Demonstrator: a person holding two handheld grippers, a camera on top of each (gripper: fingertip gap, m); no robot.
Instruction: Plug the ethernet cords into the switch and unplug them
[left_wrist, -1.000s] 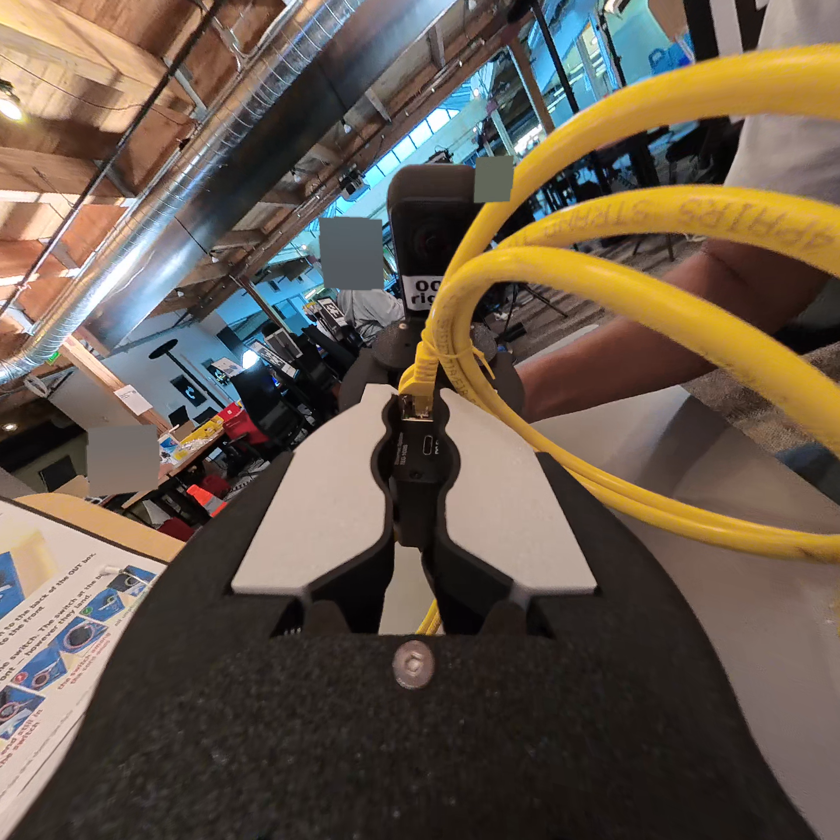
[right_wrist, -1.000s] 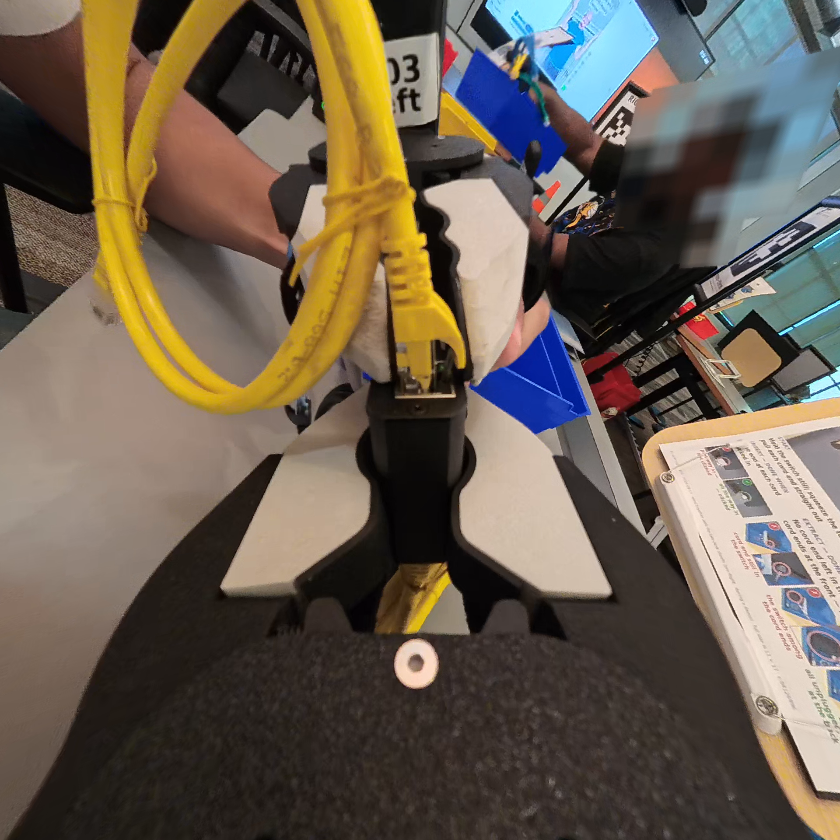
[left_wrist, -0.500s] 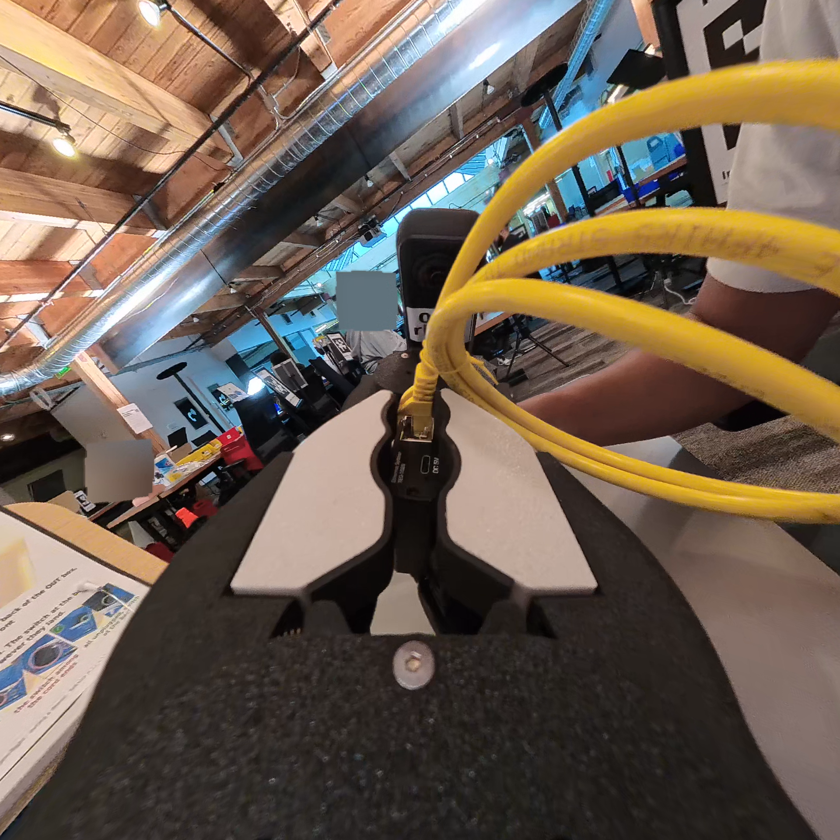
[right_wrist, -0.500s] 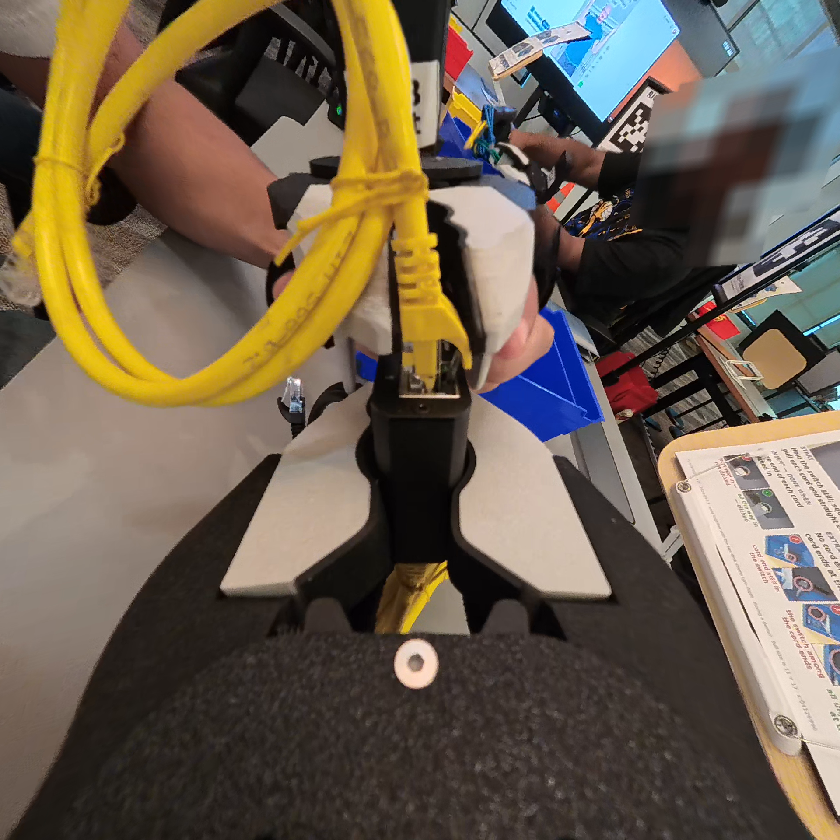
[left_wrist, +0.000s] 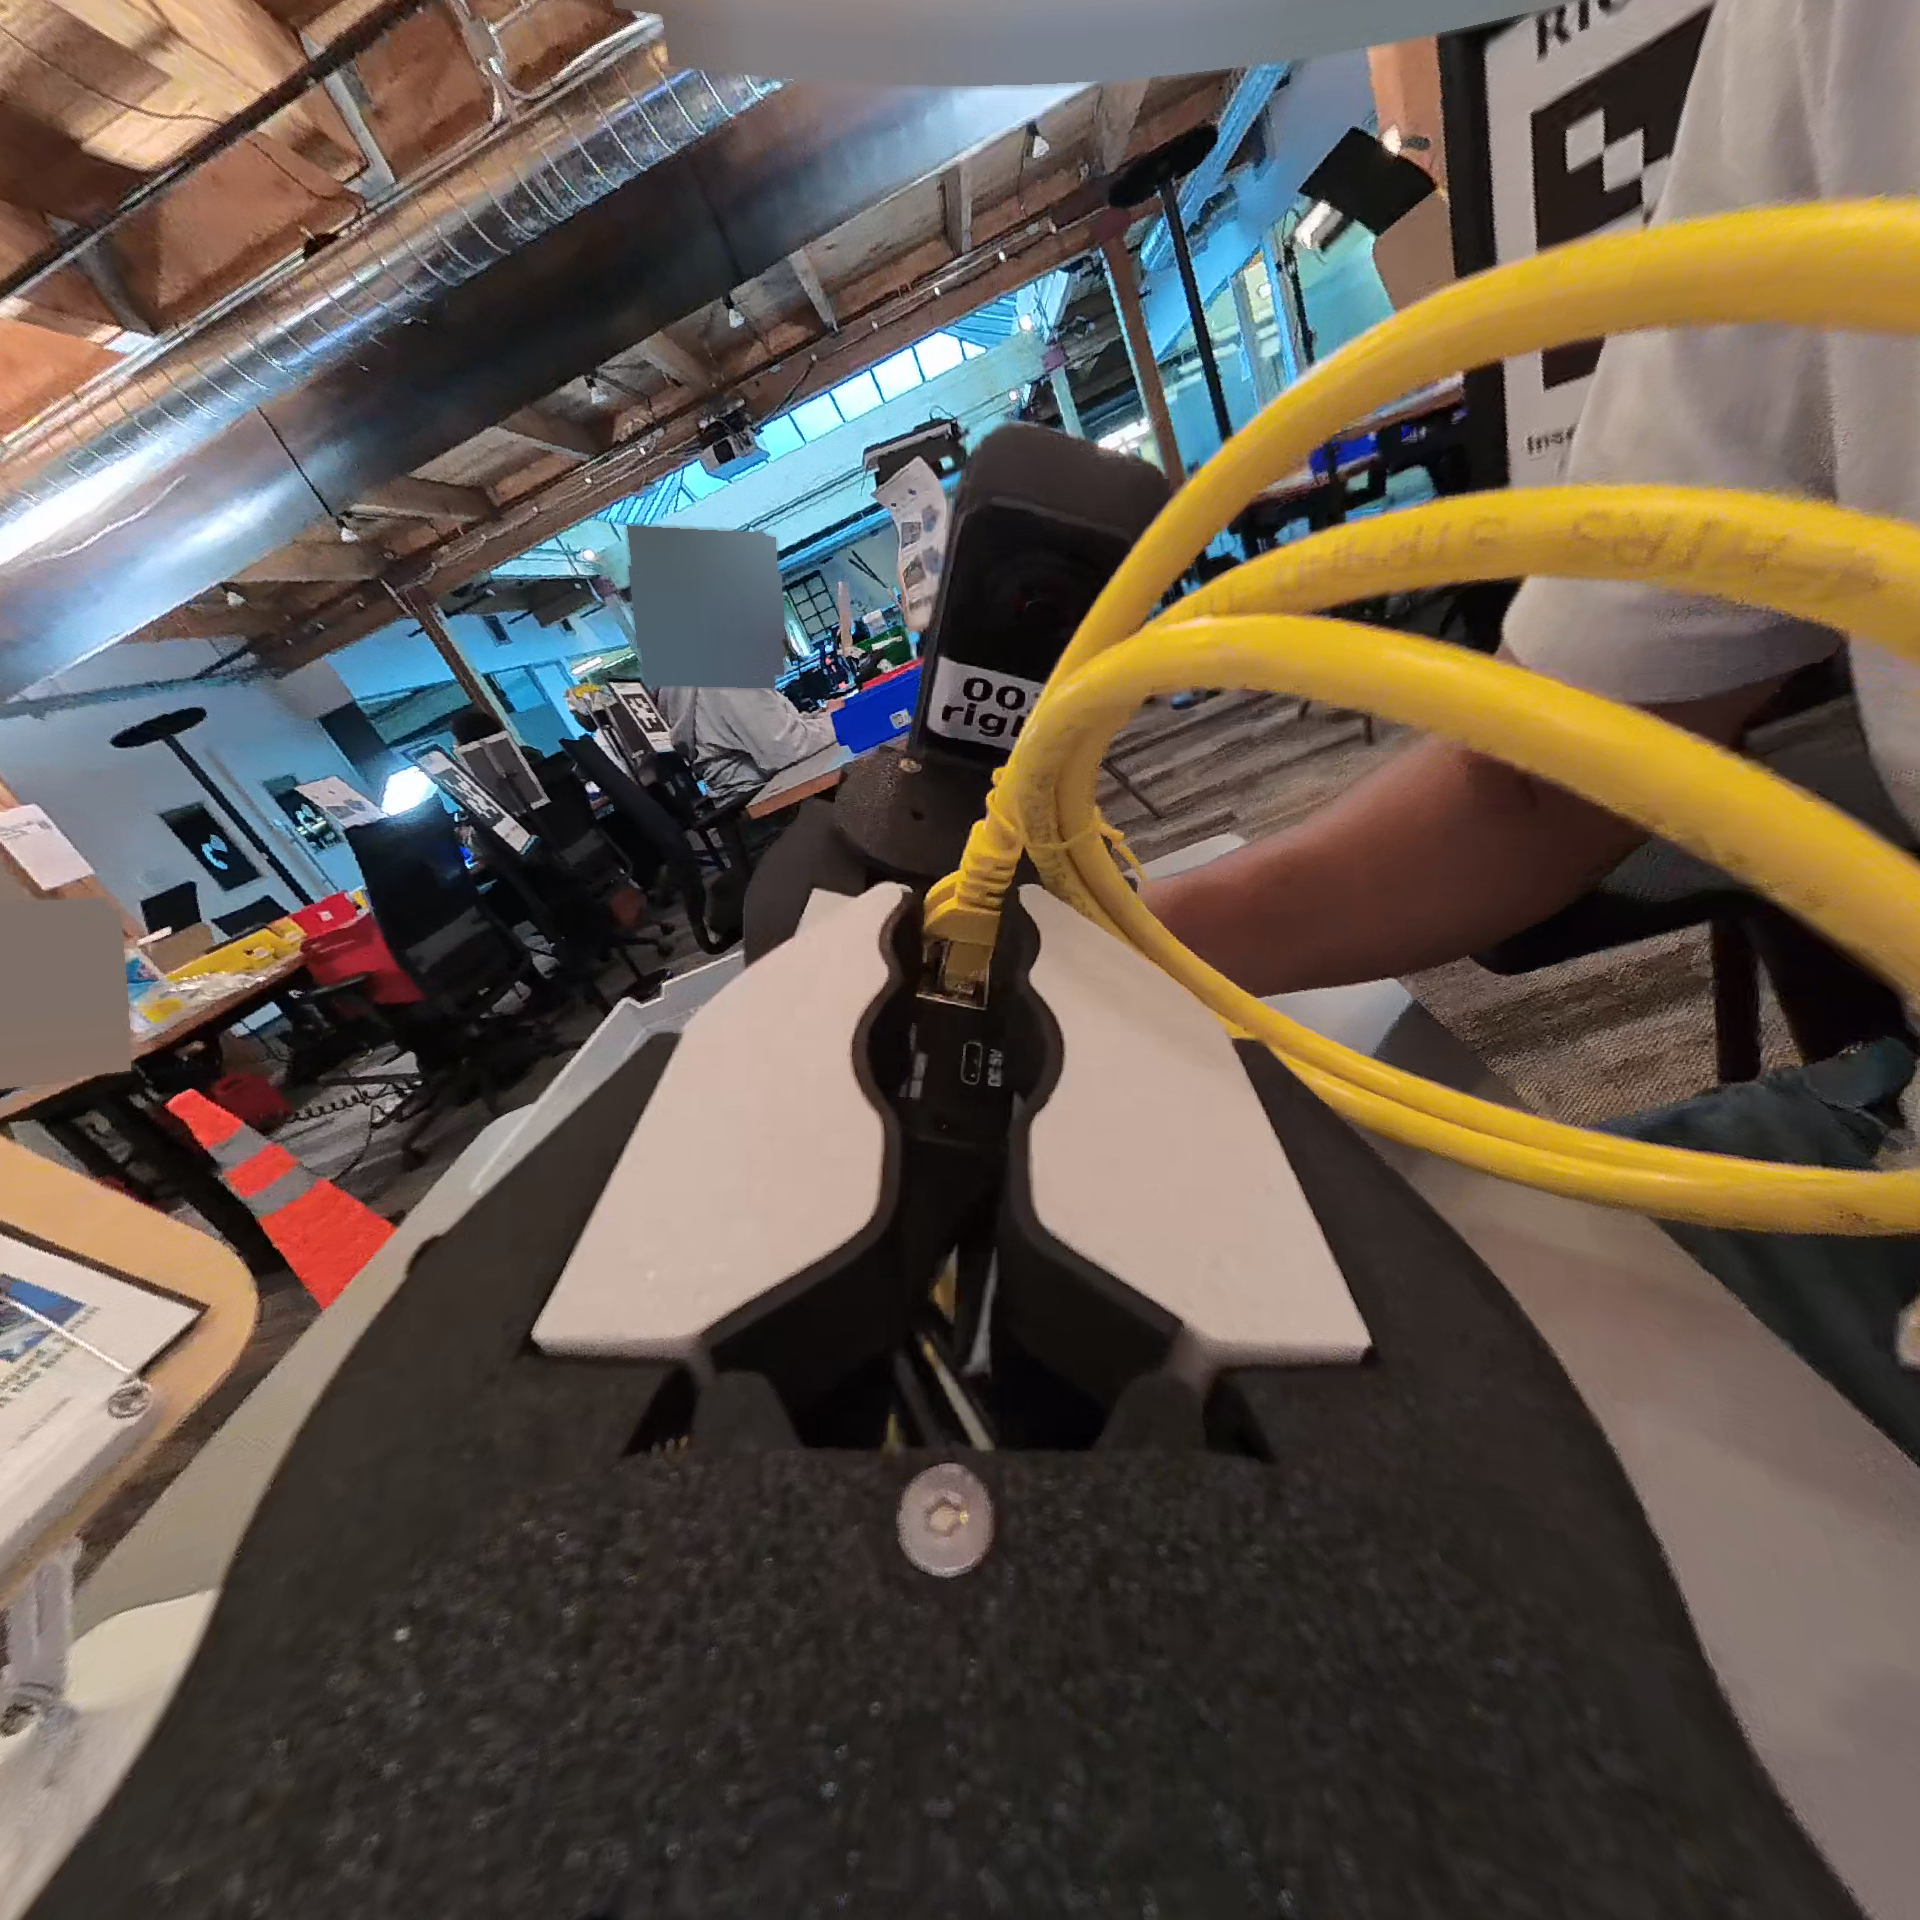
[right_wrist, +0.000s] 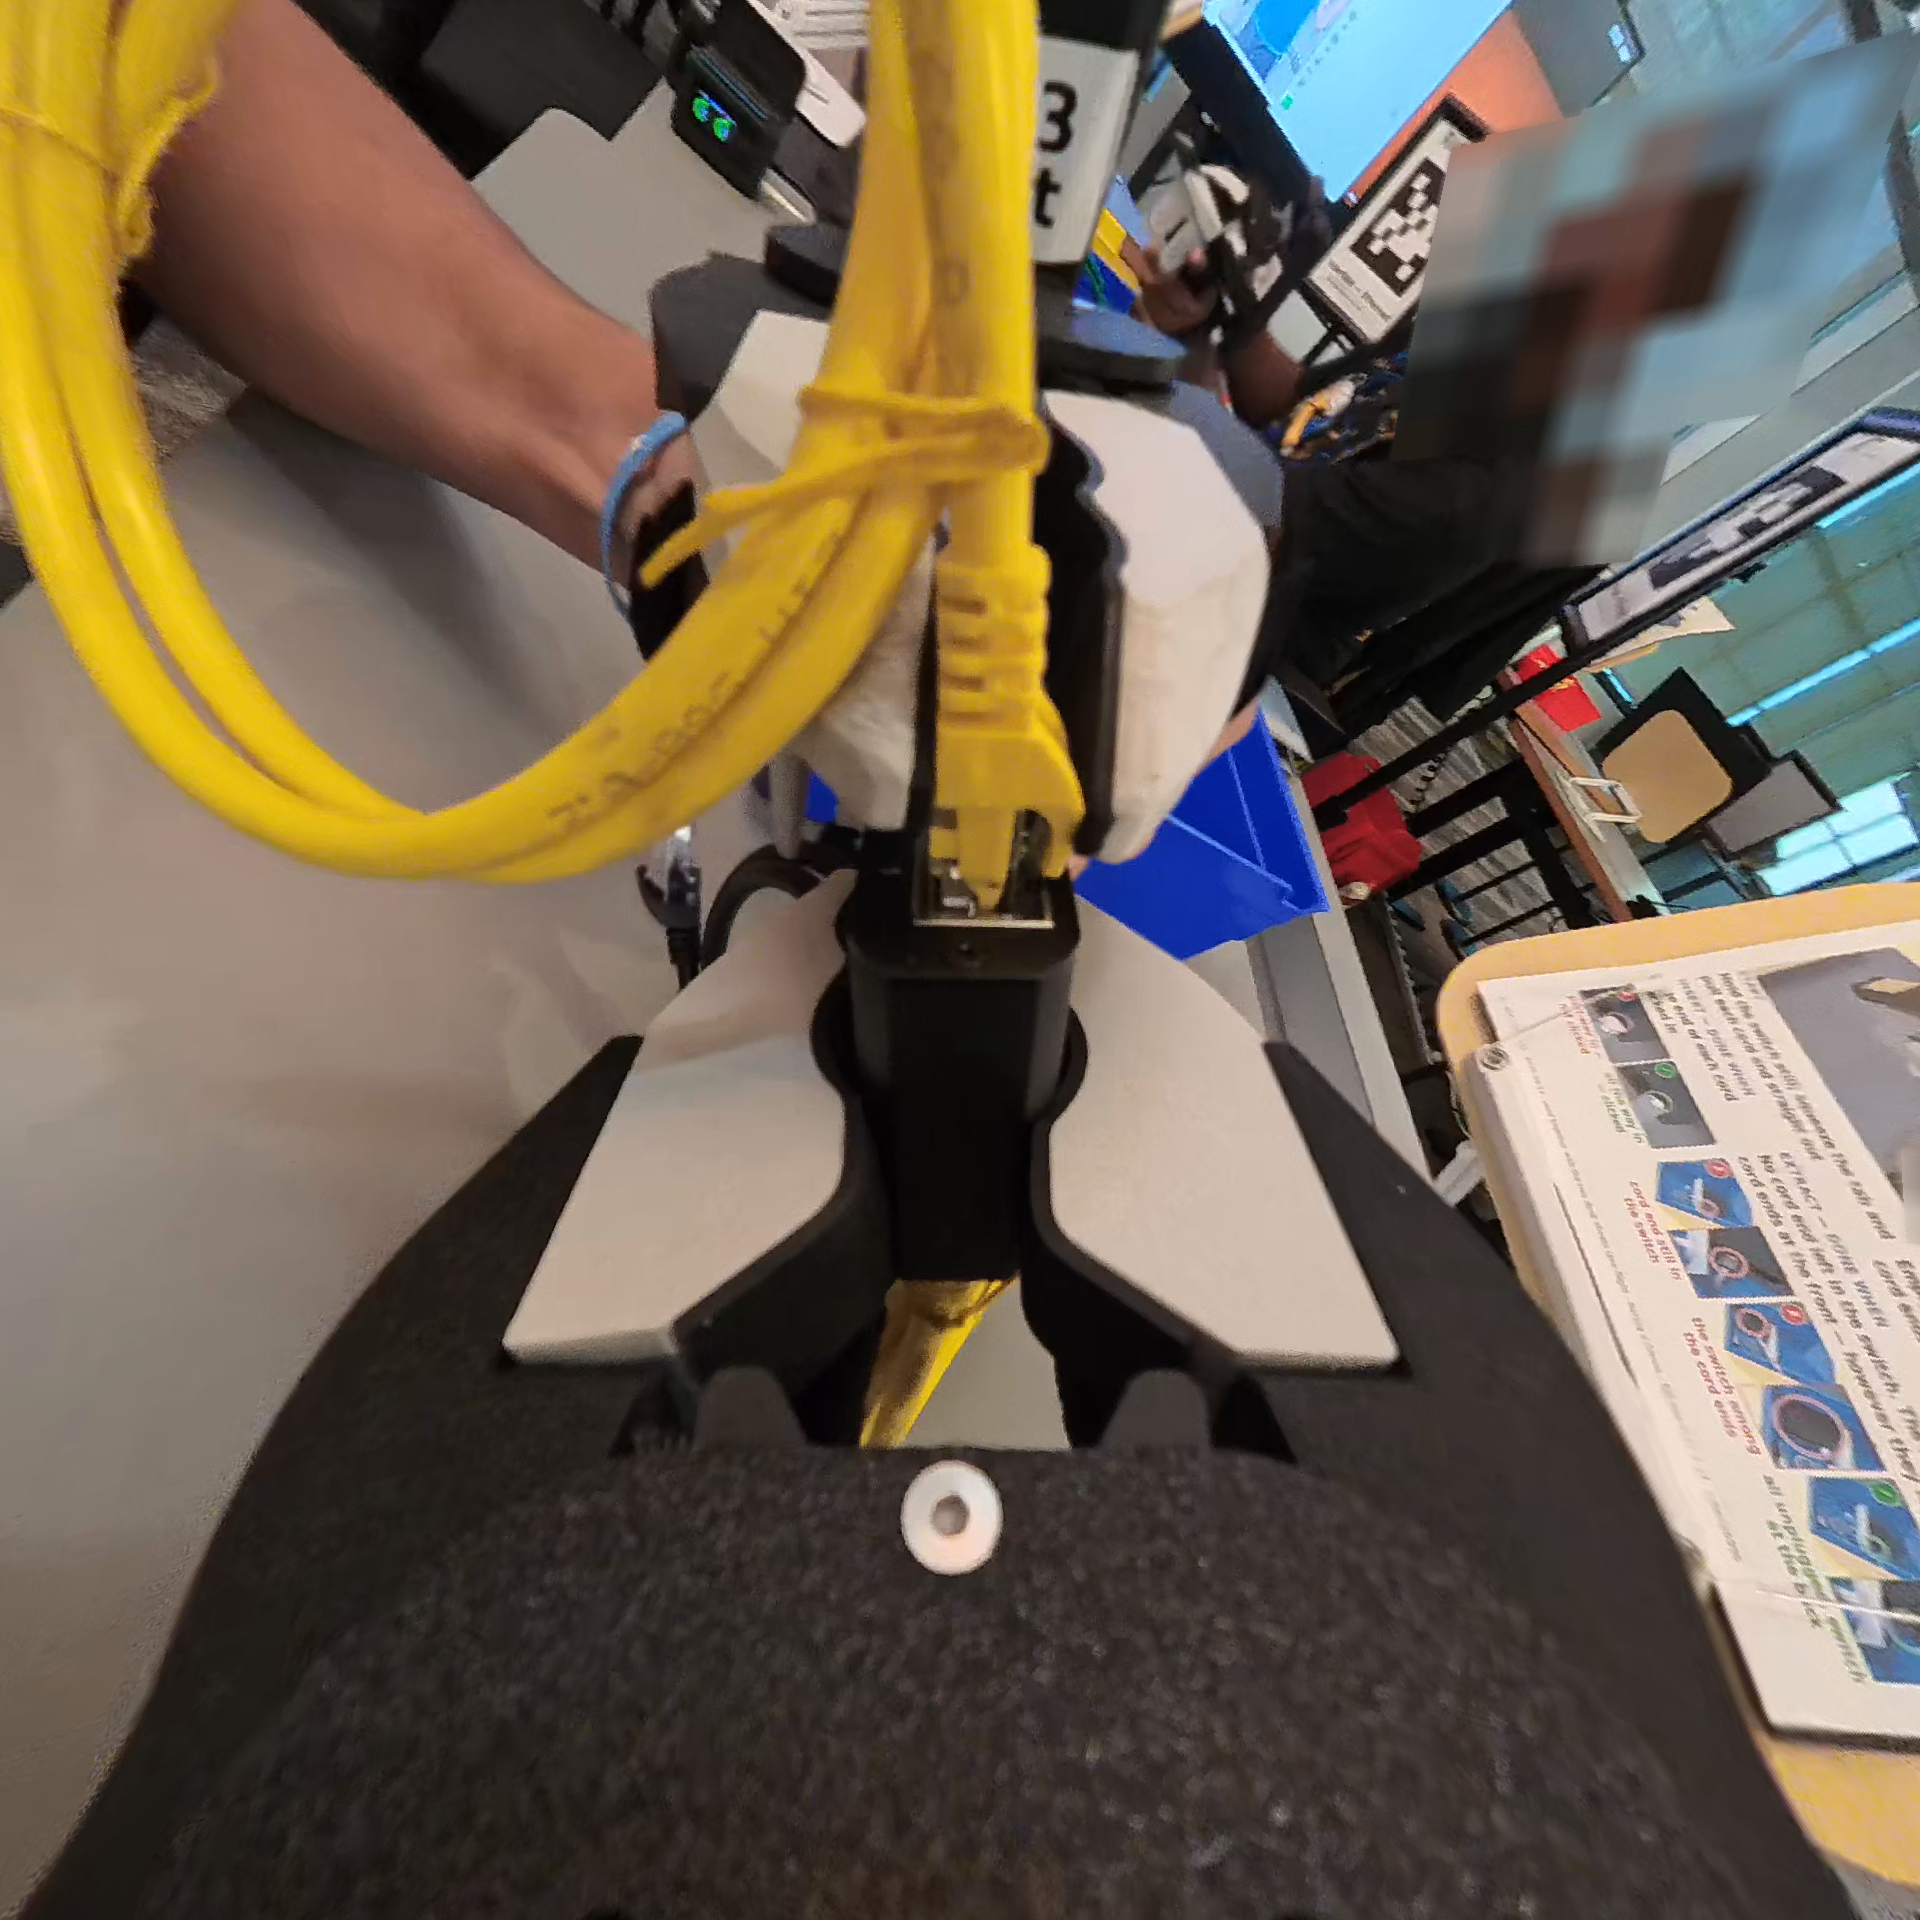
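My right gripper (right_wrist: 961, 935) is shut on the black switch (right_wrist: 961, 1091), which lies lengthwise between its fingers. A yellow plug (right_wrist: 997, 748) sits in the port at the switch's far end. My left gripper (right_wrist: 997, 831) comes from the opposite side, and its pads press on that plug. In the left wrist view the left gripper (left_wrist: 961, 914) grips the plug (left_wrist: 961, 945) at its fingertips, with the switch (left_wrist: 961, 1070) showing through the gap below. The tied yellow cord coil (left_wrist: 1455, 727) hangs from the plug and also shows in the right wrist view (right_wrist: 520, 810).
Another yellow cord (right_wrist: 925, 1361) runs under the right jaws. A black cable end (right_wrist: 675, 883) lies on the grey table (right_wrist: 260, 1039). A blue bin (right_wrist: 1216, 852) and an instruction sheet (right_wrist: 1714, 1247) are at the right. A person's arm (right_wrist: 416, 312) is behind. An orange cone (left_wrist: 281, 1195) stands on the floor. Tip to tip, the grippers are about 8 centimetres apart.
Both grippers have shifted and tilted together with the switch and plug. The cord coil has swung. Both grasps are unchanged and the plug stays in the port.
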